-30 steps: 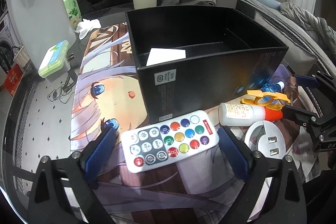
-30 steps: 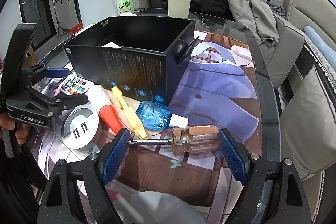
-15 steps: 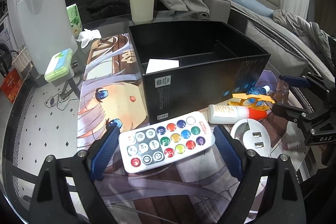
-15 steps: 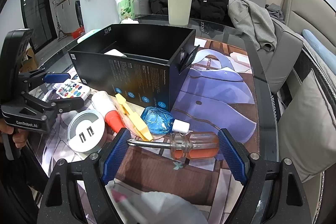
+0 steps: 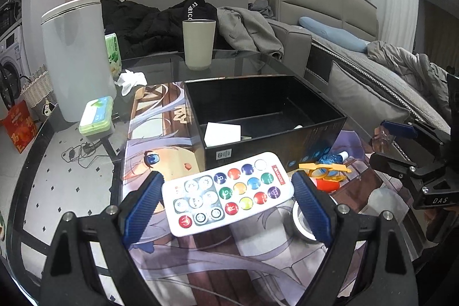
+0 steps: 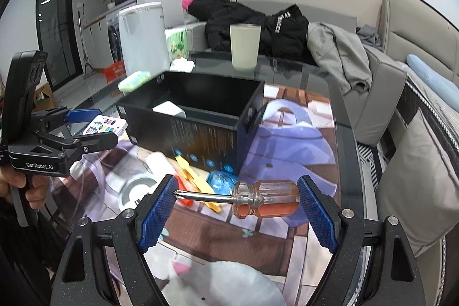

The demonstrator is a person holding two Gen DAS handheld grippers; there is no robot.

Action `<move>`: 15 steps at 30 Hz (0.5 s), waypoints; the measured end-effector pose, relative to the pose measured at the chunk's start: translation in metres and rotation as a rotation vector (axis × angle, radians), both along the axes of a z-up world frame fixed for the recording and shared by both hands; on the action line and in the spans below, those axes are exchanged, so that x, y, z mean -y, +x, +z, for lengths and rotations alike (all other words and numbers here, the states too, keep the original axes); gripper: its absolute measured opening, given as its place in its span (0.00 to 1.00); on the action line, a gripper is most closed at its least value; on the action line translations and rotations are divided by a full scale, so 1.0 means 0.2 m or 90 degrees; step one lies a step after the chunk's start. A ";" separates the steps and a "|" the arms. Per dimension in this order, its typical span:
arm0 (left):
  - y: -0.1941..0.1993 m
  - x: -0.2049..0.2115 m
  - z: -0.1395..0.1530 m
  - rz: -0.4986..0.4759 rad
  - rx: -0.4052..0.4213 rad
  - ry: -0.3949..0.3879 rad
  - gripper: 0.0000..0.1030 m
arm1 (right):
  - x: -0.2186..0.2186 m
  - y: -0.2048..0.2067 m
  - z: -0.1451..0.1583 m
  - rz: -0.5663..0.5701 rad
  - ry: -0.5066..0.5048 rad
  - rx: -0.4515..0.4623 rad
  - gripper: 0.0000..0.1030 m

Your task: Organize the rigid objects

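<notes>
Remote control [image 5: 228, 192] clamped lengthwise between the blue pads of the left gripper [image 5: 226, 200], lifted clear of the printed mat [image 5: 160, 139], just short of the near wall of the black box [image 5: 275, 139]. Screwdriver [image 6: 238, 198] pinched end to end in the right gripper [image 6: 236, 201], tip against one pad, amber handle against the other, also off the mat and near the box's corner. Neither yet over the opening.

Inside the box: one divider, a white card or small packet [image 5: 223, 133] in the near compartment, otherwise apparently bare; parts of the floor hidden by the walls. Judged from this, barely started: two items picked up, none of the loose items seen delivered.

Still lying on the mat beside the box: a white bottle with a red cap [image 6: 169, 171], a yellow clip-like tool [image 6: 198, 185], a blue crinkled plastic bottle [image 6: 221, 181], a round white USB hub [image 6: 134, 191]. Probably all bound for the box as well.

Further out, likely no part of the job: beige cup [image 5: 198, 45] on the glass table [image 5: 243, 62], white bin [image 5: 74, 56], green wipes case [image 5: 96, 115], coats heaped on the sofa.

Next, presumably: carry both over the rim and release into a compartment, then return for the four on the mat.
</notes>
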State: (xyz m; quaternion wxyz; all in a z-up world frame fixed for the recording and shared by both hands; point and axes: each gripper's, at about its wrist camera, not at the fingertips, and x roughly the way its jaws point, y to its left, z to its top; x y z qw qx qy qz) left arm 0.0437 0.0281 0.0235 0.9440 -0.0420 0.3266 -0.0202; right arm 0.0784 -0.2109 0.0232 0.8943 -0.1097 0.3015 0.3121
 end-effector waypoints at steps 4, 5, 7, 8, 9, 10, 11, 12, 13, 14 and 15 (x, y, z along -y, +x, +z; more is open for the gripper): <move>0.00 -0.02 0.04 0.004 0.021 -0.007 0.87 | 0.00 -0.02 0.04 0.005 0.016 0.018 0.84; 0.00 -0.02 0.05 0.004 0.027 -0.009 0.87 | 0.00 -0.02 0.05 0.006 0.020 0.022 0.84; 0.00 -0.02 0.07 0.004 0.035 -0.010 0.87 | -0.01 -0.03 0.06 0.008 0.029 0.032 0.84; 0.01 -0.02 0.08 0.004 0.041 -0.011 0.87 | -0.01 -0.03 0.08 0.008 0.036 0.040 0.84; 0.01 -0.02 0.09 0.004 0.047 -0.012 0.87 | -0.01 -0.04 0.09 0.009 0.041 0.044 0.84; 0.01 -0.02 0.10 0.003 0.051 -0.013 0.87 | -0.01 -0.04 0.10 0.008 0.047 0.050 0.84; 0.01 -0.02 0.11 0.003 0.055 -0.012 0.87 | 0.00 -0.04 0.11 0.007 0.054 0.055 0.83; 0.02 -0.02 0.12 0.002 0.058 -0.012 0.87 | 0.00 -0.04 0.12 0.005 0.059 0.060 0.79; 0.02 -0.02 0.12 0.002 0.061 -0.013 0.87 | 0.00 -0.04 0.14 0.006 0.064 0.064 0.64; 0.03 -0.02 0.12 0.002 0.062 -0.014 0.87 | -0.01 -0.03 0.14 0.000 0.062 0.065 0.63; 0.04 -0.02 0.12 0.001 0.060 -0.016 0.87 | -0.01 -0.02 0.15 -0.004 0.060 0.066 0.63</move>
